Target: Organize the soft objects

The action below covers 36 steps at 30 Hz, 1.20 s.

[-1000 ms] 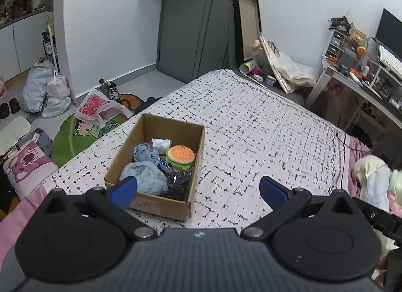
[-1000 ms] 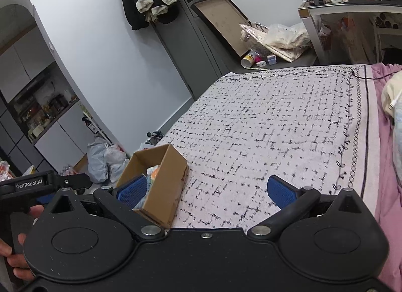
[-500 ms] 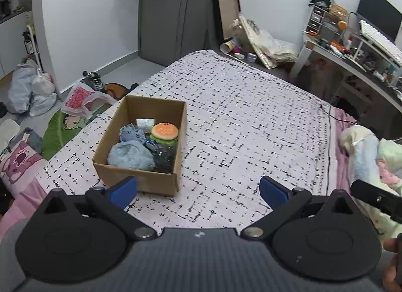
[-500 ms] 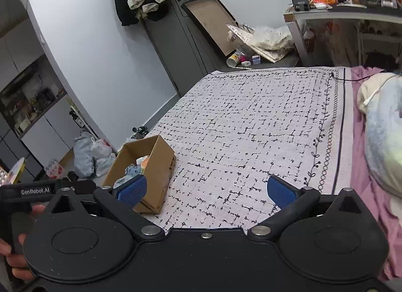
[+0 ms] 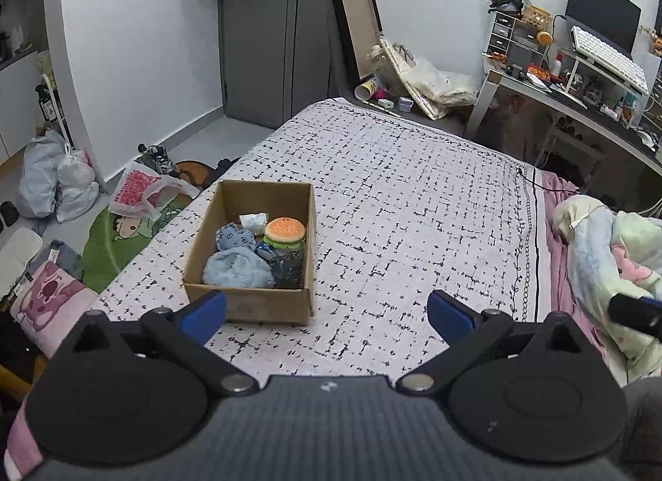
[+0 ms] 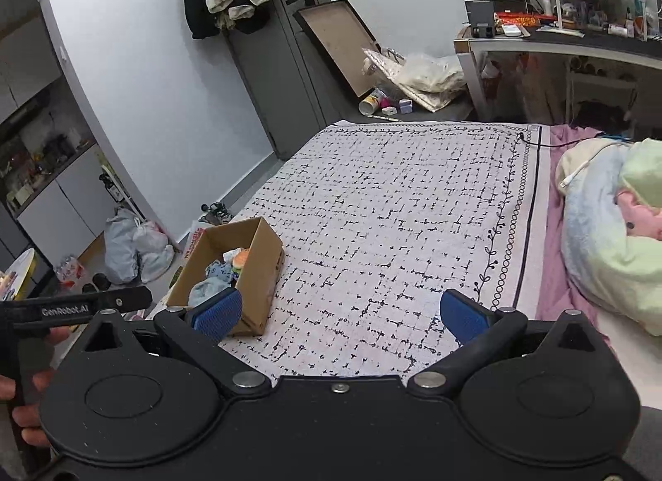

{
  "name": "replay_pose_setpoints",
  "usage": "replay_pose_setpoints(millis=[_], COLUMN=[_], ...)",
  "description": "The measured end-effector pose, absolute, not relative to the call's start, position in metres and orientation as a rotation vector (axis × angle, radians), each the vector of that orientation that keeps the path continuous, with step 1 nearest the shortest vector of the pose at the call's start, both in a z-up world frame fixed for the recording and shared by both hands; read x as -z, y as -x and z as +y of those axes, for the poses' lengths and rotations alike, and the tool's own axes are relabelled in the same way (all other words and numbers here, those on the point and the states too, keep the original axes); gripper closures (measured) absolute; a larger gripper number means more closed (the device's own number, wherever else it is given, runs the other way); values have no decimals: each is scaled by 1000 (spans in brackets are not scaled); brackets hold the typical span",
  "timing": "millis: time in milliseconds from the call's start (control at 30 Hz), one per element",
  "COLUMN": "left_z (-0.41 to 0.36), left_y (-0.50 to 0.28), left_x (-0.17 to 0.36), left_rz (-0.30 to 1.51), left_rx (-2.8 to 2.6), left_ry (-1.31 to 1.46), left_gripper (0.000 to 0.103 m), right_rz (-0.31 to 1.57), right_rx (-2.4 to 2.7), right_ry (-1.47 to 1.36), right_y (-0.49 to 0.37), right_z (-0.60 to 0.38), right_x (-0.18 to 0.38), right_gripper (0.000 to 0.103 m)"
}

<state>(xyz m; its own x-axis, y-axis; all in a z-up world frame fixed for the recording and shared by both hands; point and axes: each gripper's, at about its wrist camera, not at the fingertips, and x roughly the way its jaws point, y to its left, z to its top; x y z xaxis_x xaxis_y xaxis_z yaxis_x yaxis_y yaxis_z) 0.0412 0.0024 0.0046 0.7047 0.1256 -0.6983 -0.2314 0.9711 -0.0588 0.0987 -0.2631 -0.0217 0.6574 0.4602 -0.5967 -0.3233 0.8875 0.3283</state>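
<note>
Bed (image 5: pixel 413 199) (patterned cover) with cardboard box (image 5: pixel 248 303)

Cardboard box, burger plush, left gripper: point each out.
cardboard box (image 5: pixel 252 308), left wrist view, near outer wall.
burger plush (image 5: pixel 284 229), left wrist view, top bun.
left gripper (image 5: pixel 327 311), left wrist view, midway between its open fingertips.

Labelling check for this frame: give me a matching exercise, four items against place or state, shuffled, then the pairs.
Column 1:
1. burger plush
2. cardboard box
3. left gripper
4. pastel blanket

Column 2:
A. heaped at the right edge of the bed
B. open, holding nothing
C. inside the box, by its right wall
D. on the patterned bedspread, near its left edge

Pairs: 1-C, 2-D, 3-B, 4-A
</note>
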Motion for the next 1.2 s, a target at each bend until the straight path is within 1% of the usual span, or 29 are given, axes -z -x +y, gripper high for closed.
replay_pose_setpoints(millis=[167, 533, 1200], left_z=[3, 1, -3], left_y=[-29, -13, -1], left_x=[-10, -23, -28], left_rz=[749, 734, 728], left_rx=[-190, -189, -171], left_ry=[138, 134, 136], left_gripper=[0, 0, 0], right_rz=[734, 727, 746], right_rx=[-435, -456, -431], right_ry=[-153, -145, -155], right_y=[-85, -64, -58], right_z=[-260, -259, -259], right_x=[11, -1, 1], right_gripper=[0, 0, 0])
